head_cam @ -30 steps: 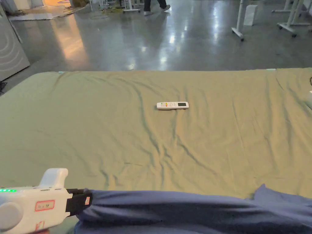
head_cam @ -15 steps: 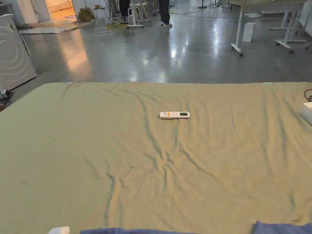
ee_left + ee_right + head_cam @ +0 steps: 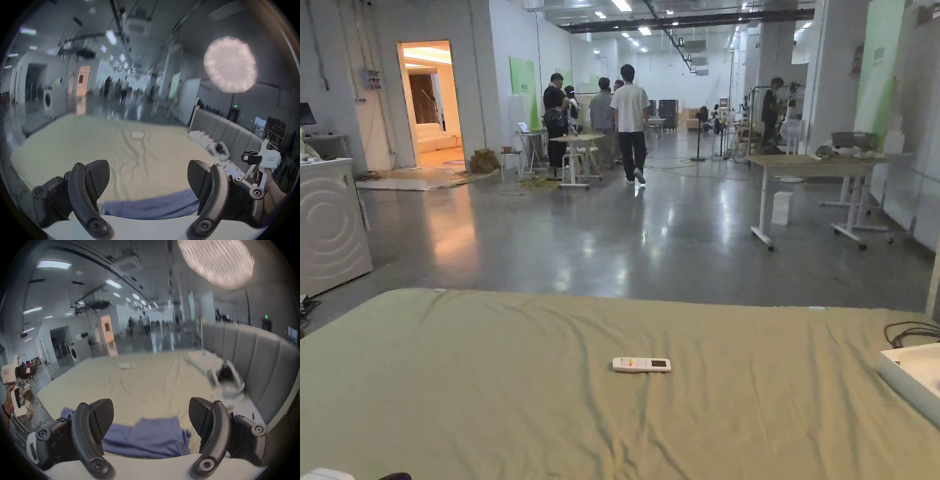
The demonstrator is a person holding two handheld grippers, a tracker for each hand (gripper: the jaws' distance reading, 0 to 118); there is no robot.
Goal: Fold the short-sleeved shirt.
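The blue short-sleeved shirt lies bunched in a long strip along the near edge of the green bed sheet. My left gripper hovers just above it, open, with nothing between the jaws. My right gripper is open over the shirt too, its jaws wide apart and empty. The right gripper is also held up in a hand at the far right of the left gripper view. The left gripper is likewise raised at the far left of the right gripper view.
A white remote control lies mid-bed. A white tray and a black cable sit at the bed's right edge, beside a grey padded headboard. Beyond the bed are a shiny floor, tables and several people.
The head camera has tilted up towards the room. The shirt and the left gripper have dropped out of the bottom of the head view. The remote has not moved on the sheet.
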